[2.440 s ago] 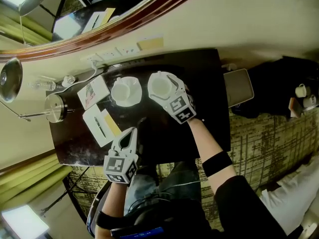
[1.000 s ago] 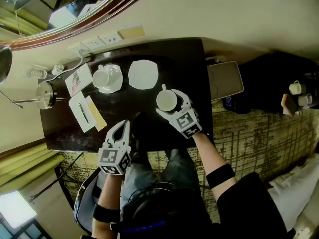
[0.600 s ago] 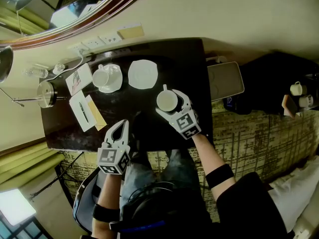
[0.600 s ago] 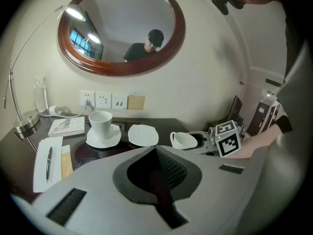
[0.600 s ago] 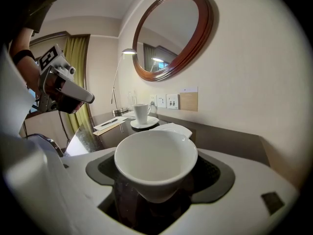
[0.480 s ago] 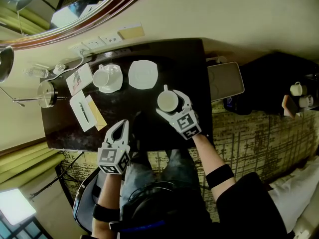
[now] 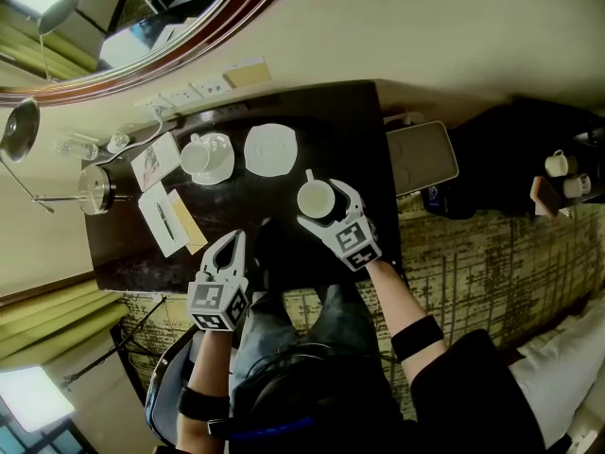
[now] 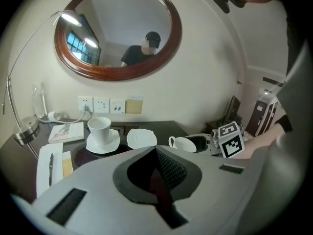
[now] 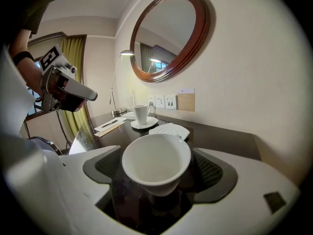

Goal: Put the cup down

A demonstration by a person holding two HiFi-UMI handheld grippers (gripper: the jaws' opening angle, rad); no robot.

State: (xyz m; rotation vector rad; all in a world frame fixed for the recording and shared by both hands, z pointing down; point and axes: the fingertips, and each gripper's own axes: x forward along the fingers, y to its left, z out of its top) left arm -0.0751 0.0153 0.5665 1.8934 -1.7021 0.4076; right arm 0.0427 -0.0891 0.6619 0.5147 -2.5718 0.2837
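White right gripper (image 7: 321, 204): jaws spread wide, just been opening, released round the cup (image 7: 315, 197). Cup upright on the dark table (image 7: 364, 140), between the two pads, pads standing just off its sides, handle turned toward the wall. Placed toward the near right part of the tabletop.

Left gripper (image 7: 230, 244) clenched, pads pressed flat together, hovering over the table's near edge, left of the cup and apart from it.

Farther out, beyond the cup: a bare saucer (image 7: 270, 149), near but not touching. Left of that, a second cup (image 7: 198, 155) standing on a saucer of its own. Farther left, a notepad (image 7: 163, 223) with a pen (image 7: 166, 219) lying on it, then a round metal lamp base (image 7: 96, 189). On the wall behind, wall sockets (image 8: 101, 104) and an oval wood-framed mirror (image 8: 120, 31).
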